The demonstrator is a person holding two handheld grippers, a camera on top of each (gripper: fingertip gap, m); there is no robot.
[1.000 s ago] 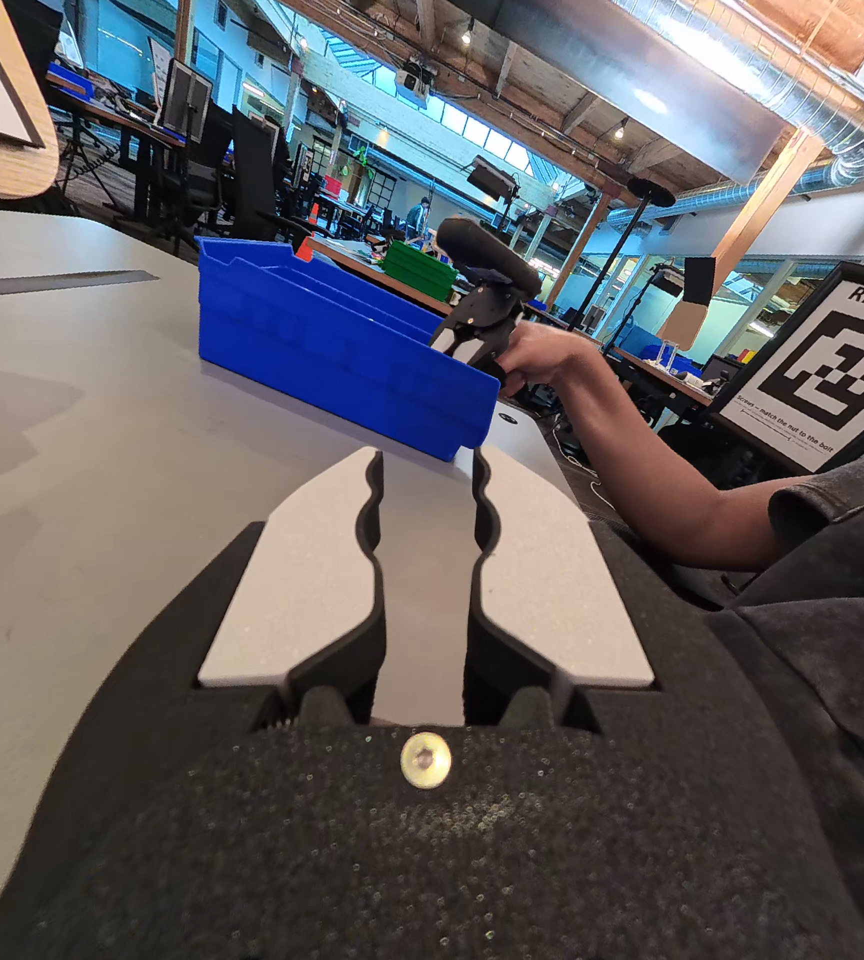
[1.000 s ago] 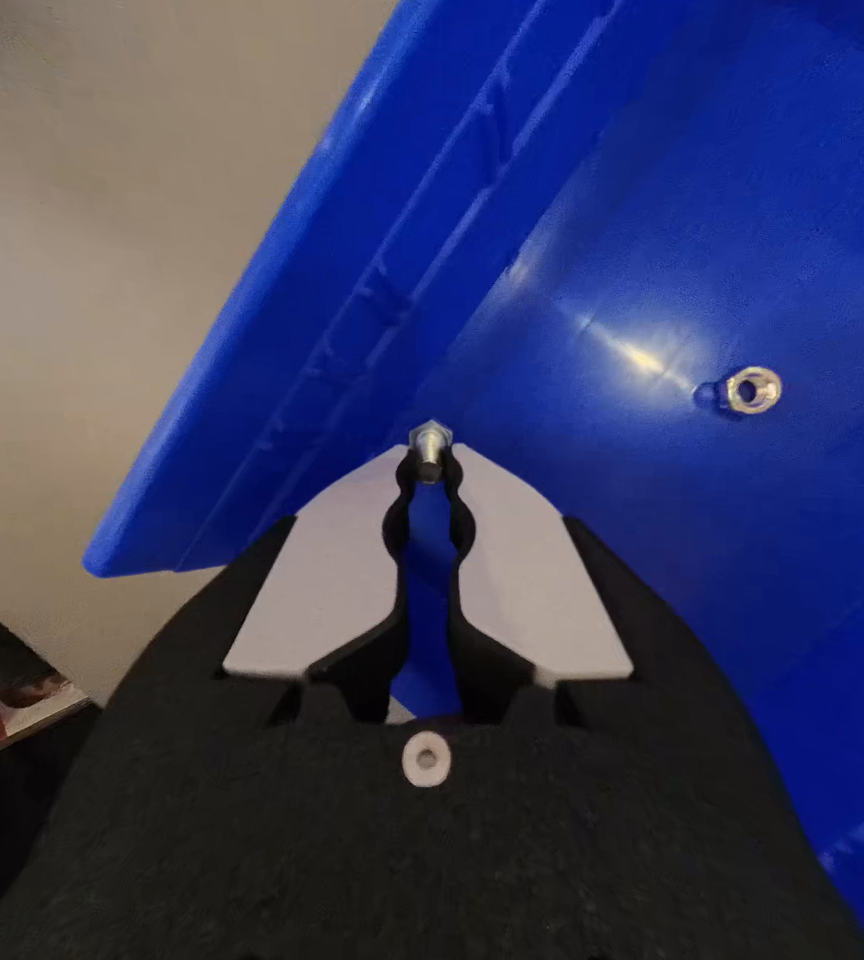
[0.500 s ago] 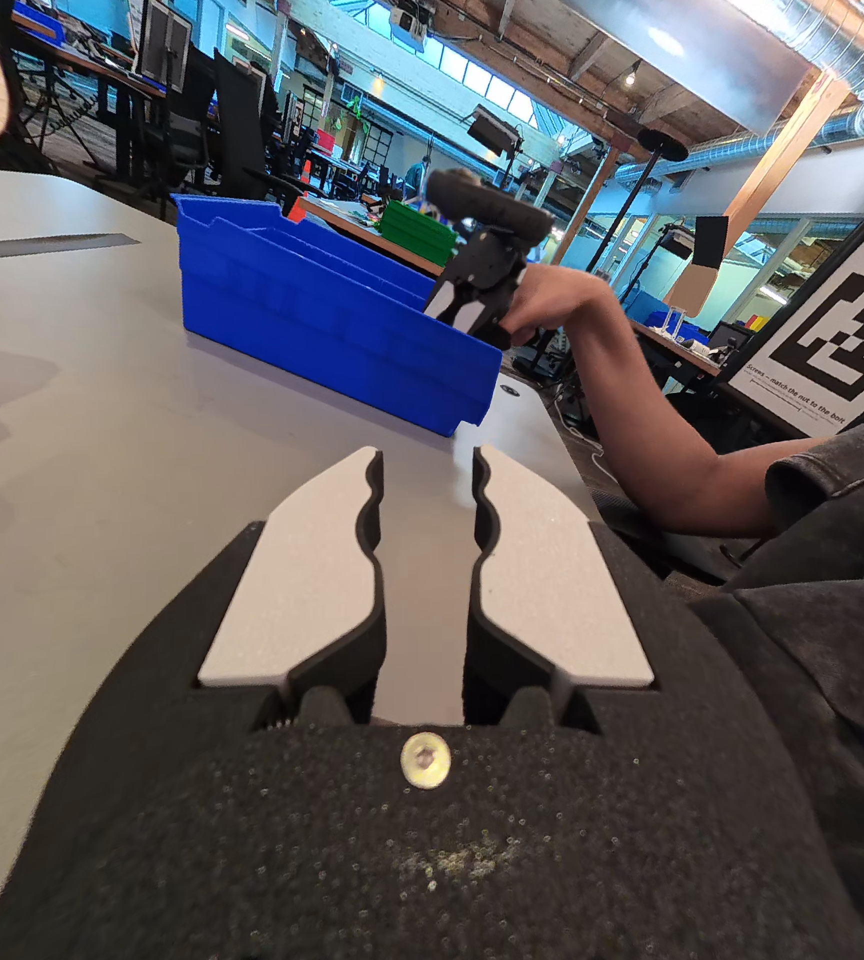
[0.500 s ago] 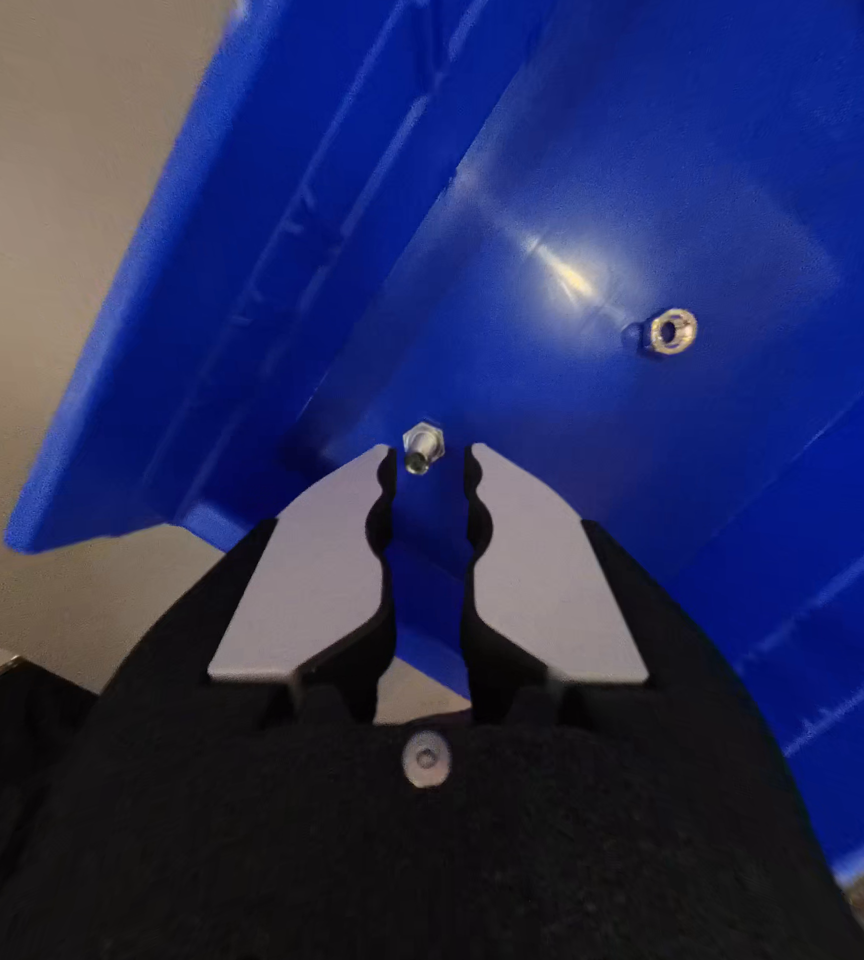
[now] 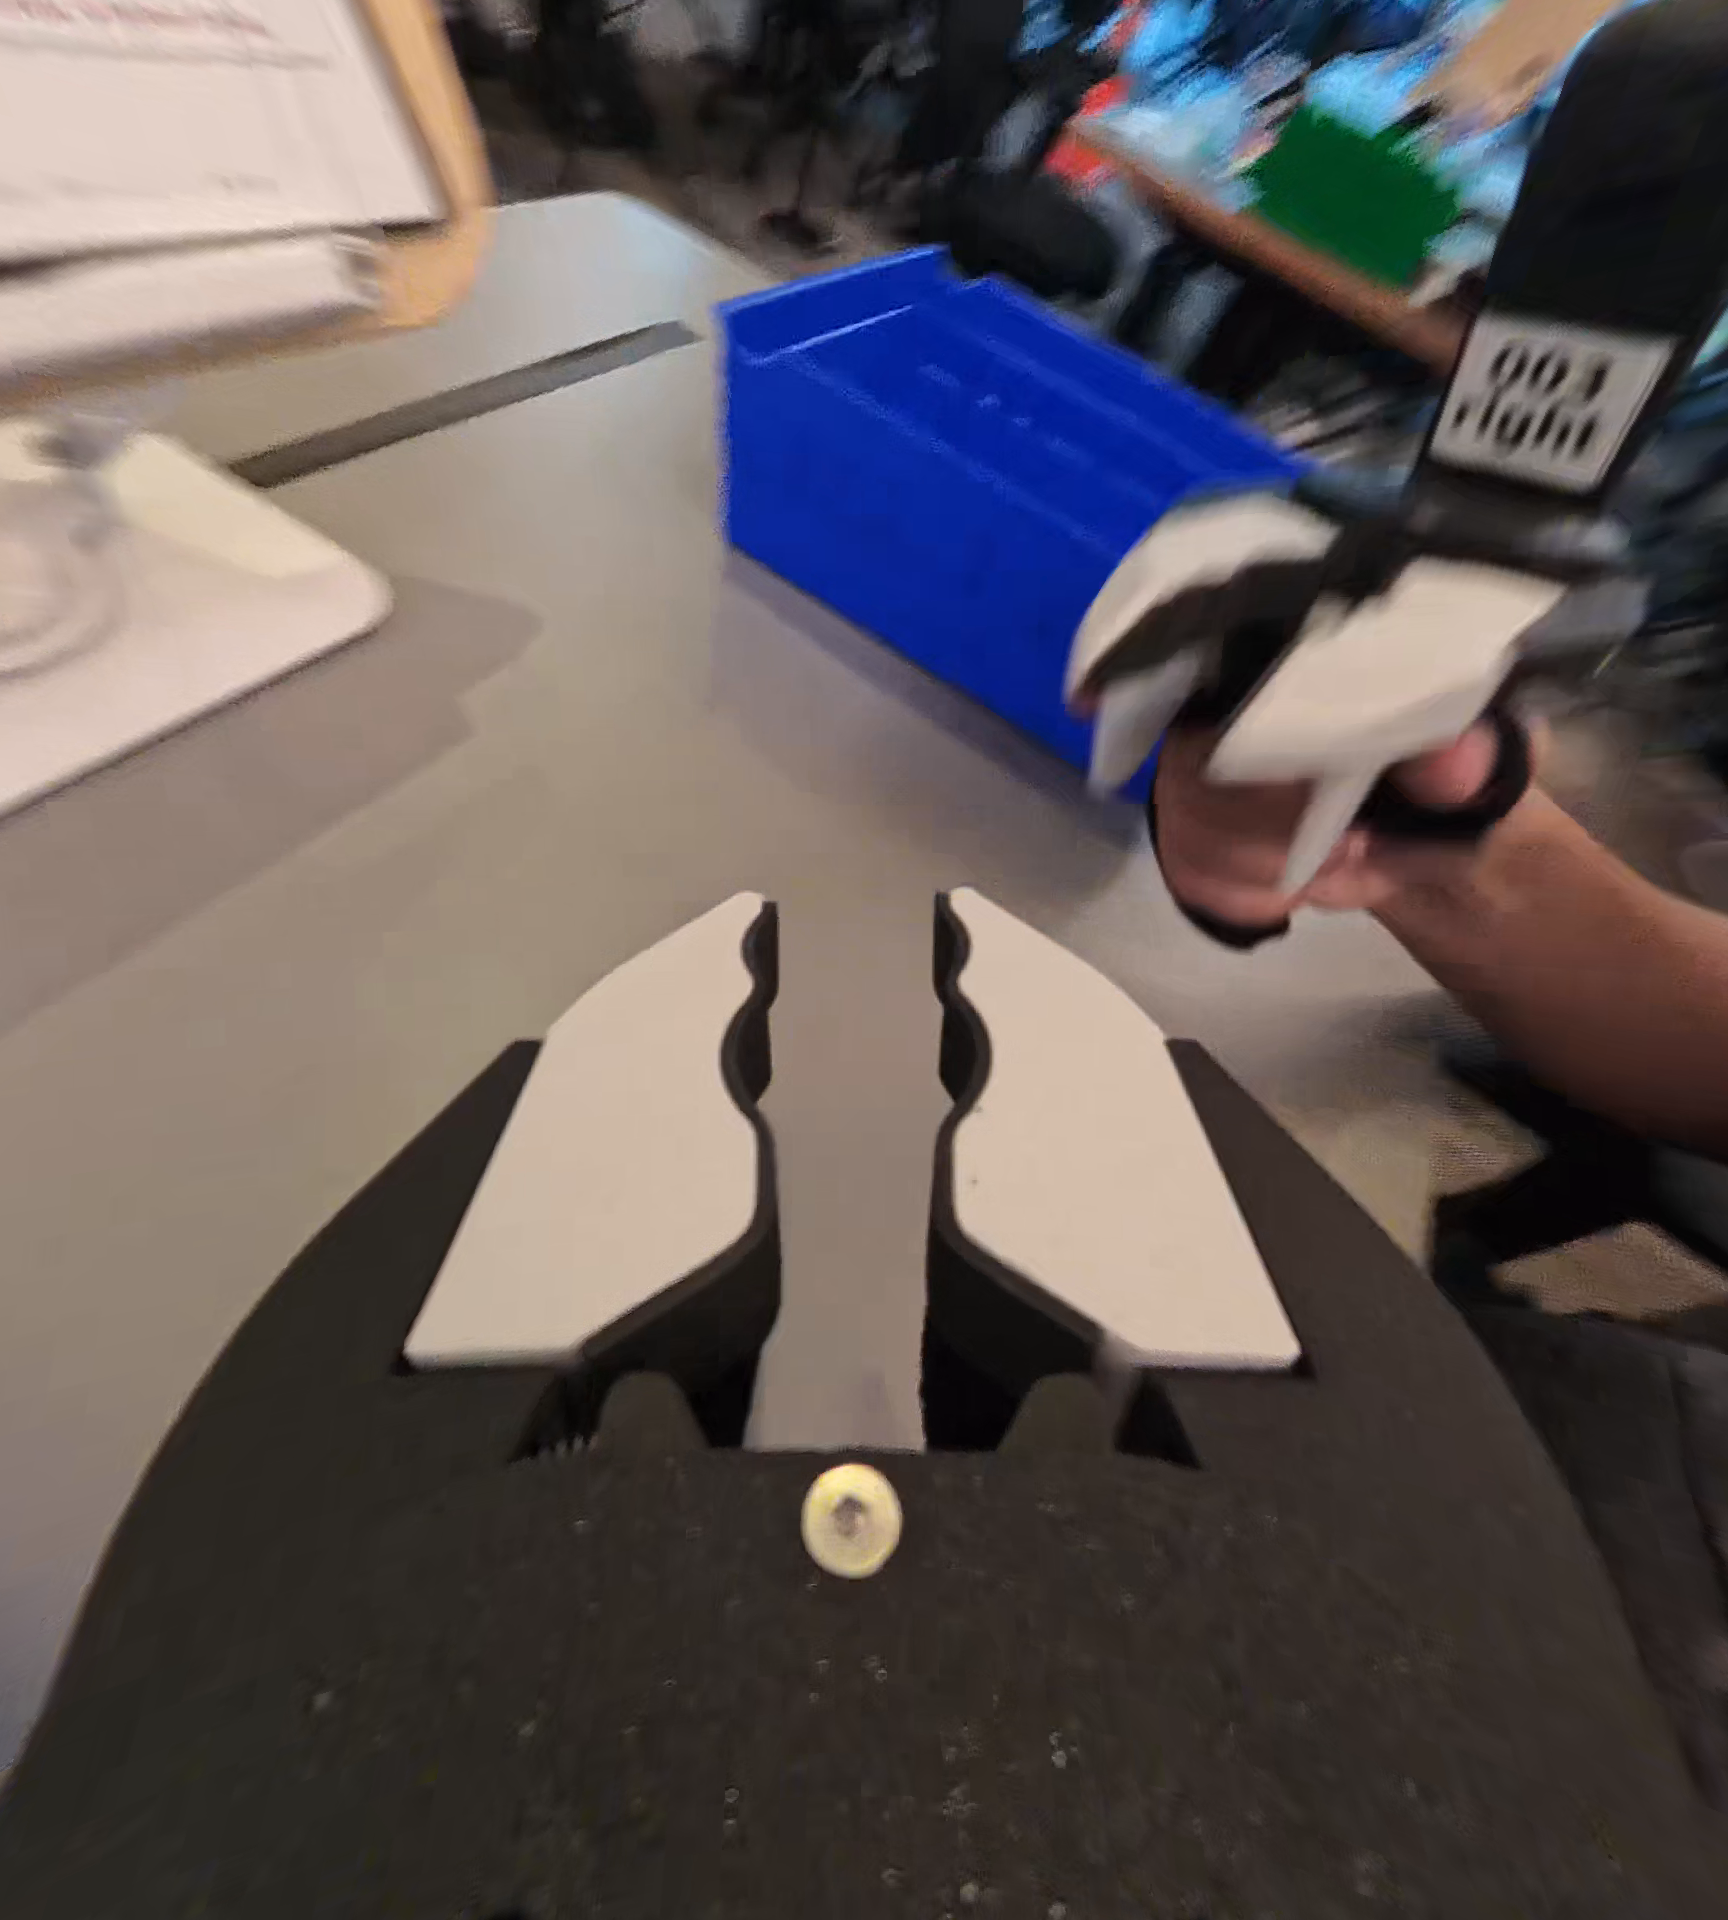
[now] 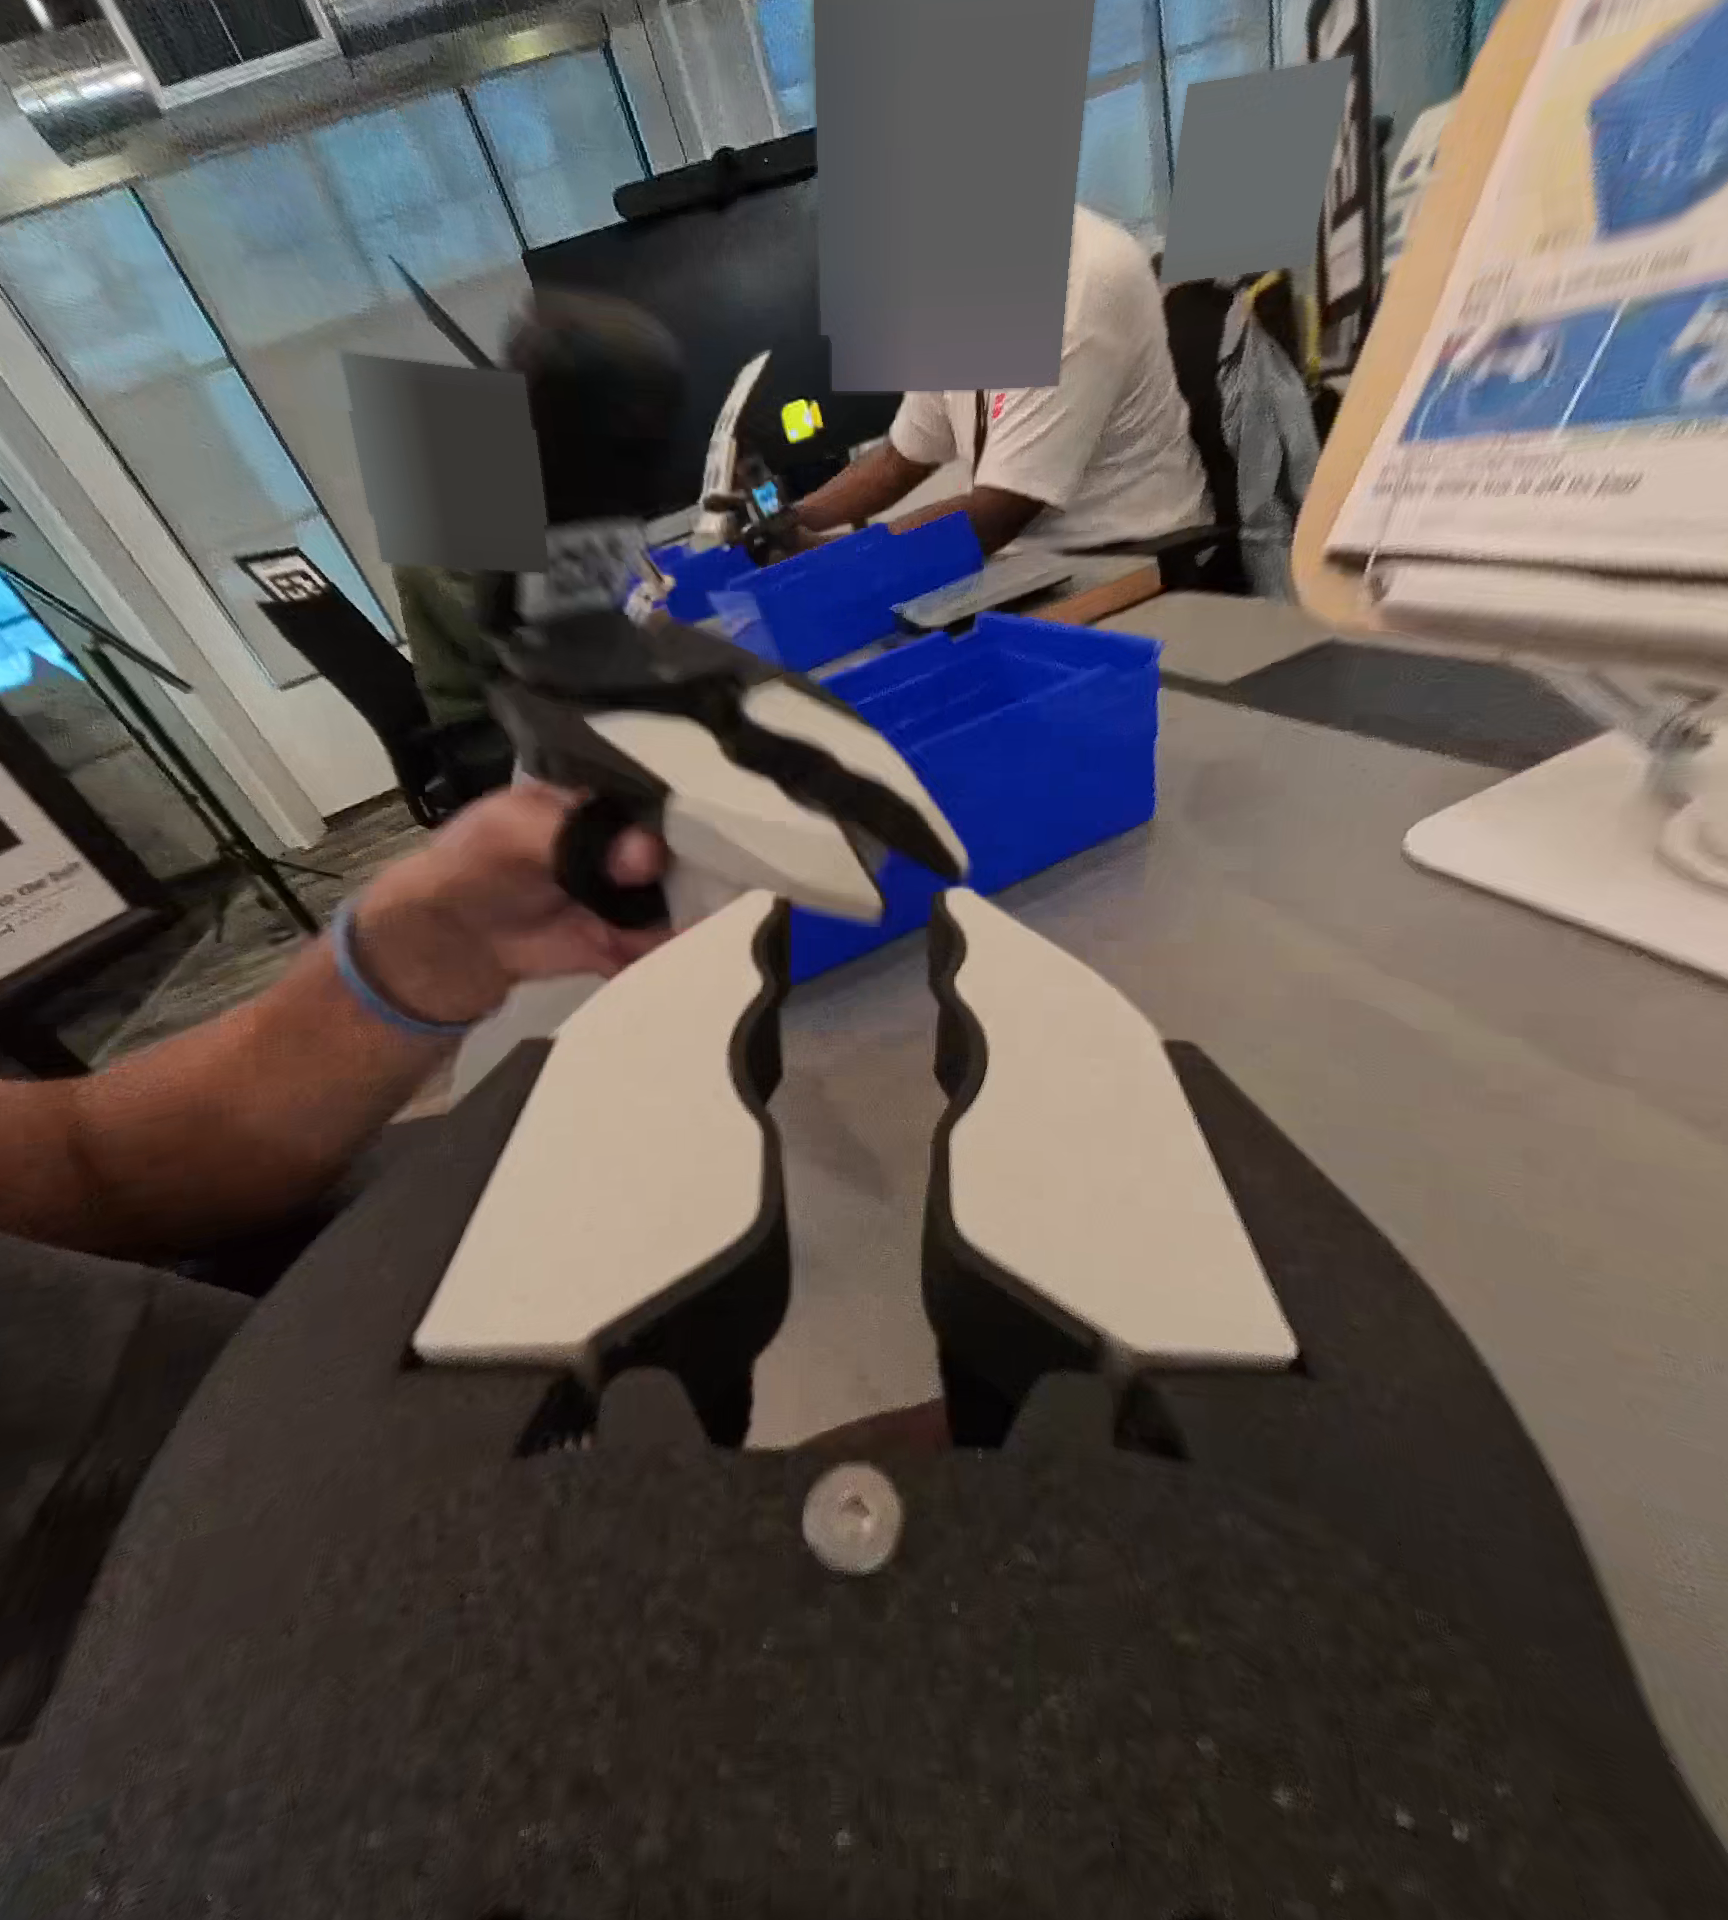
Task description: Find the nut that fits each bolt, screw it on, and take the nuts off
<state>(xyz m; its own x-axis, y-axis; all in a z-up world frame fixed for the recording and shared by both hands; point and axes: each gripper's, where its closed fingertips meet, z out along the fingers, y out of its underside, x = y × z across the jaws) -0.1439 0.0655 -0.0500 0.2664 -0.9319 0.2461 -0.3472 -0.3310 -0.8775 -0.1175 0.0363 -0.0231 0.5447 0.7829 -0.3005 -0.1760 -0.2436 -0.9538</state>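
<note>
Bin point(image 5: 943, 499) beyond both tongs, left tongs point(image 5: 855, 914) spread, right tongs point(image 6: 858, 909) spread, empty.

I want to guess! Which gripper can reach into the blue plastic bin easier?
Probably right: the right gripper is open, with the blue plastic bin straight ahead. Left gripper faces beside it.

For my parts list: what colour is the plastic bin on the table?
Solid blue plastic bin; right wrist view shows it best.
</note>
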